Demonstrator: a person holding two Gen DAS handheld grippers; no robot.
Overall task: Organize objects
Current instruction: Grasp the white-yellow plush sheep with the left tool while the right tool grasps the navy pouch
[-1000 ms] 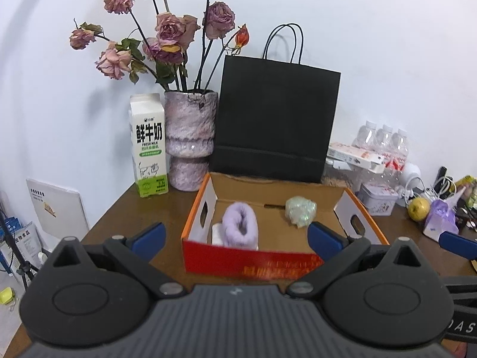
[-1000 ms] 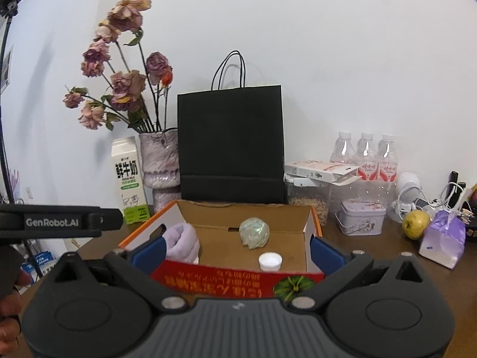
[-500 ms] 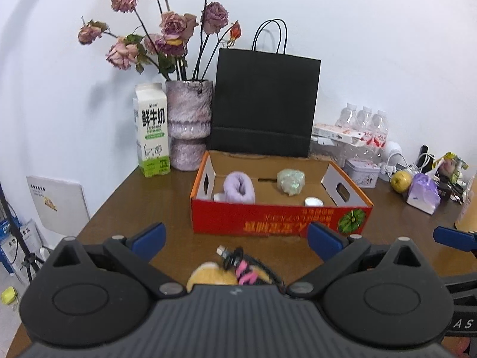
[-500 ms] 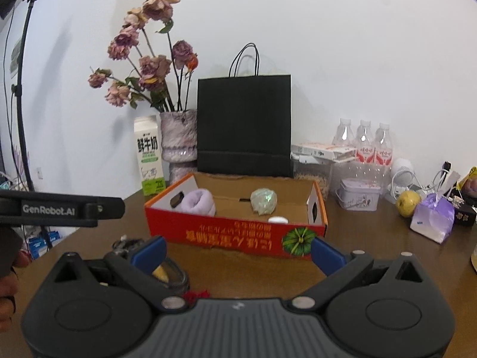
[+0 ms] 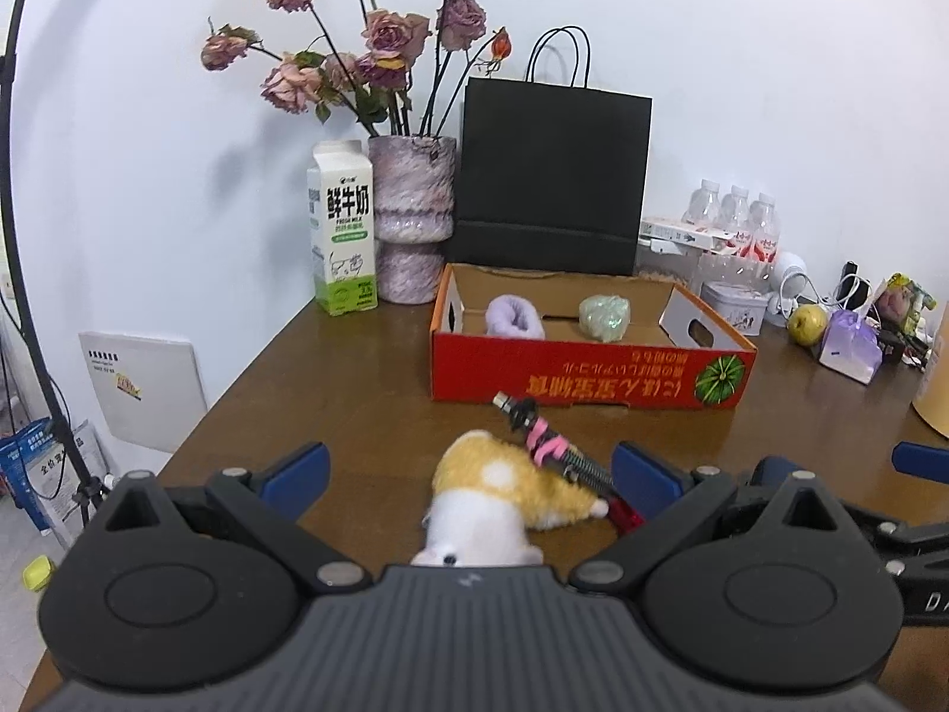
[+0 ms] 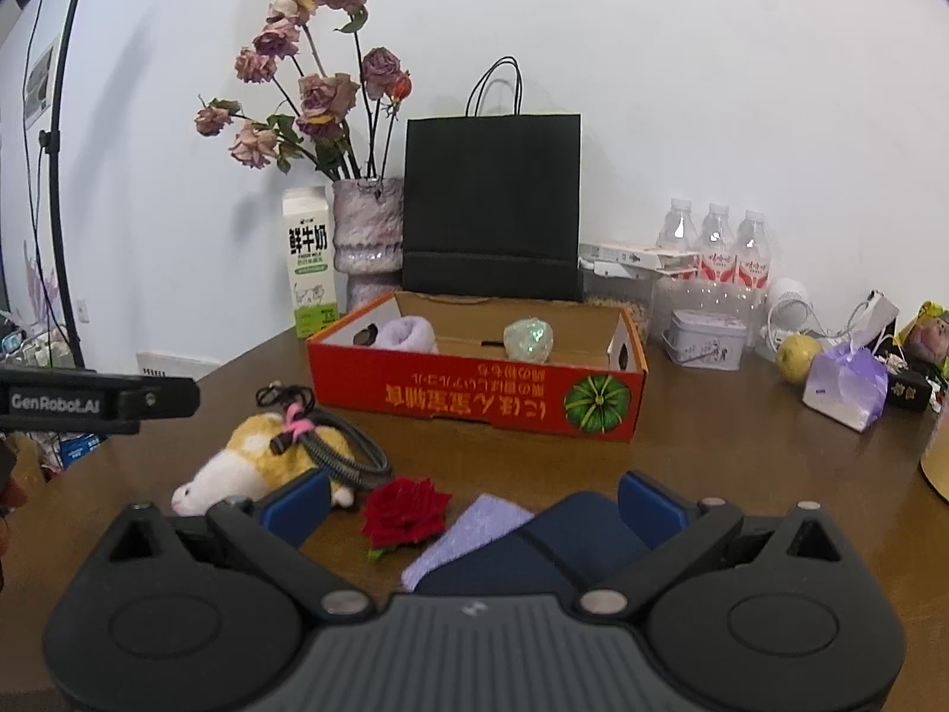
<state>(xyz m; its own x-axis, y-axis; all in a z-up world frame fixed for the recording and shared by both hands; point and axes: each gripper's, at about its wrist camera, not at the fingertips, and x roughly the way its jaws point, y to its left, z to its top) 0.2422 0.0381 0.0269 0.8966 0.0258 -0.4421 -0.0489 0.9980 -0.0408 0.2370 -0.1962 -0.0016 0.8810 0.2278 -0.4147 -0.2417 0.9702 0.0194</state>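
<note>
Brown wood, smooth and faintly glossy, makes up the worktop point(image 5: 356, 368), and on it sits a shallow red cardboard box point(image 5: 587, 377) with printed lettering and a green pumpkin picture on its front wall. Inside lie a fuzzy lilac roll point(image 5: 515, 315) and a crinkled, iridescent pale-green ball point(image 5: 604, 317), set apart from each other. Just in front of the box a plush hamster point(image 5: 504, 492), yellow and white and soft-furred, lies on the worktop between the blue fingers of the left tongs point(image 5: 471, 471), which stand wide apart and grip nothing. A coiled metal cable point(image 5: 569, 463) bound with a pink tie rests across the plush.

From the right wrist, the right tongs point(image 6: 471, 501) are likewise spread open and empty; between their fingers lies a folded dark navy cloth point(image 6: 551, 546) with a lilac woven cloth point(image 6: 468, 534) beside it, and a red fabric rose point(image 6: 403, 513) just left of that. These three do not show in the left view. Behind the box stand a matte black paper bag point(image 6: 492, 202), a mottled pink vase point(image 6: 368, 231) of dried roses and a white milk carton point(image 6: 308, 261)
</note>
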